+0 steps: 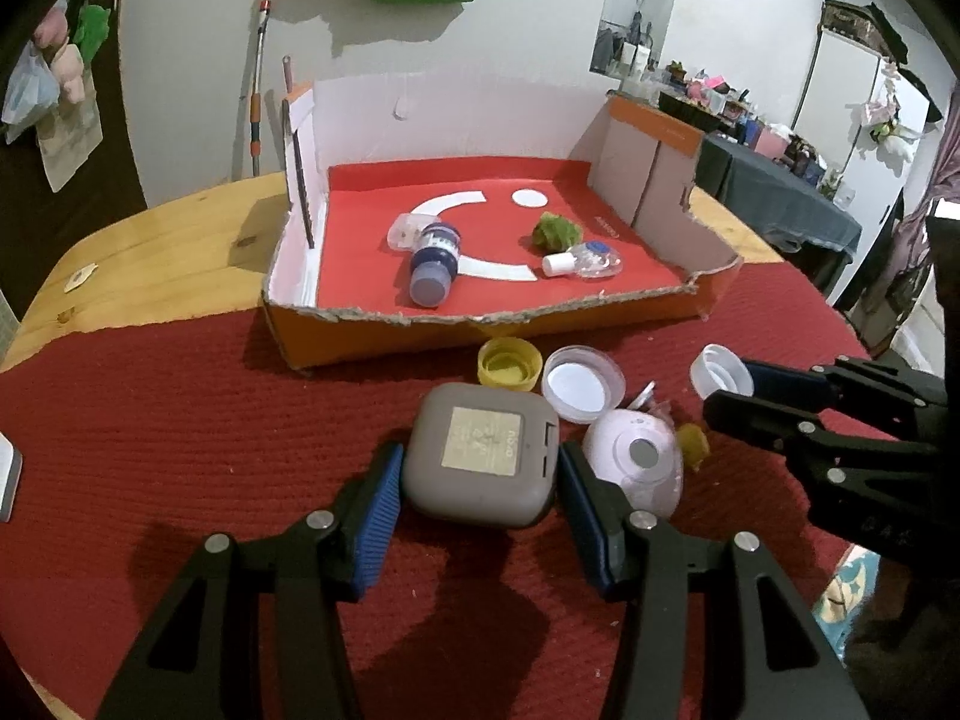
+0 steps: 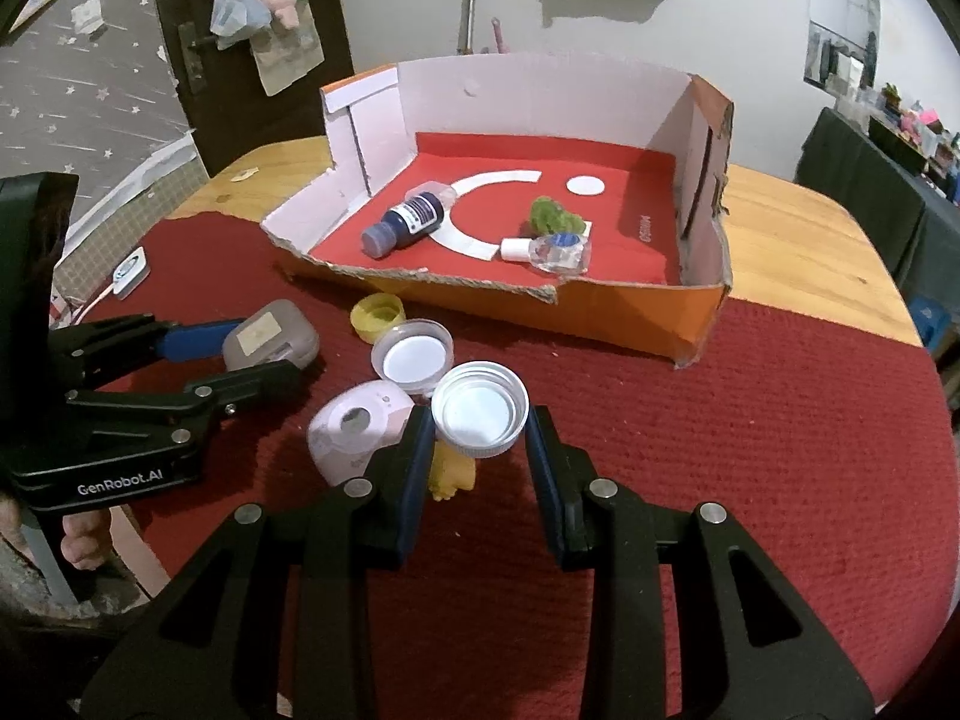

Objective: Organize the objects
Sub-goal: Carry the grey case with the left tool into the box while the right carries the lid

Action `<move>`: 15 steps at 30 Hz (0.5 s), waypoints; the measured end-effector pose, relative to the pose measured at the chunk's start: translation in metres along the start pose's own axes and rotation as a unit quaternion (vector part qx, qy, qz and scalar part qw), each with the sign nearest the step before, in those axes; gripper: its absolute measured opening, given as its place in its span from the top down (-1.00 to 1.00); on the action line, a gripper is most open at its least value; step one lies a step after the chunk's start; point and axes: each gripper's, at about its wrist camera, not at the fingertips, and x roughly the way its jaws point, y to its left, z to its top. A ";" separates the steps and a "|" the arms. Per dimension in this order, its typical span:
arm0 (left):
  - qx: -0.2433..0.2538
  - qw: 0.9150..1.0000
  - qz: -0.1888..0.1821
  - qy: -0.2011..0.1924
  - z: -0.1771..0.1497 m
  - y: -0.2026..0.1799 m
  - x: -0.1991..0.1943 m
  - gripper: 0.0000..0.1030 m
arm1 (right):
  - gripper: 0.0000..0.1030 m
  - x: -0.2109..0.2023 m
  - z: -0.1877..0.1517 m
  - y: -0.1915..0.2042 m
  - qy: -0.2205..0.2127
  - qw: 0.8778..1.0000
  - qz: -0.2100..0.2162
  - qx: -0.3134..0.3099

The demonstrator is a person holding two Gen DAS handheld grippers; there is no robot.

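**Both grippers loaded**

Now: left gripper [image 1: 480,474] clamps the grey case [image 1: 480,455]; right gripper [image 2: 480,444] clamps the white cap [image 2: 480,417] — its open side shows only in the right wrist view. Beyond, the cardboard box [image 2: 636,315] holds a blue bottle [image 2: 408,222] — lying flat.

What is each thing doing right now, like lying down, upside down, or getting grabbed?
Left gripper: shut on the gray case.
Gray case: closed, gripped at both sides.
Right gripper: shut on the white cap.
White cap: hollow side up.
Yellow cap: hollow side up, on the cloth.
Clear lid: inside facing up.
Blue bottle: capped, lying in the box.
Small clear bottle: capped, lying down.
Cardboard box: open, front torn.
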 end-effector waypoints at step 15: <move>0.000 0.999 -0.024 -0.023 0.022 -0.002 -0.015 -0.04 | 0.41 -0.009 0.018 0.003 -0.014 1.000 0.017 -0.005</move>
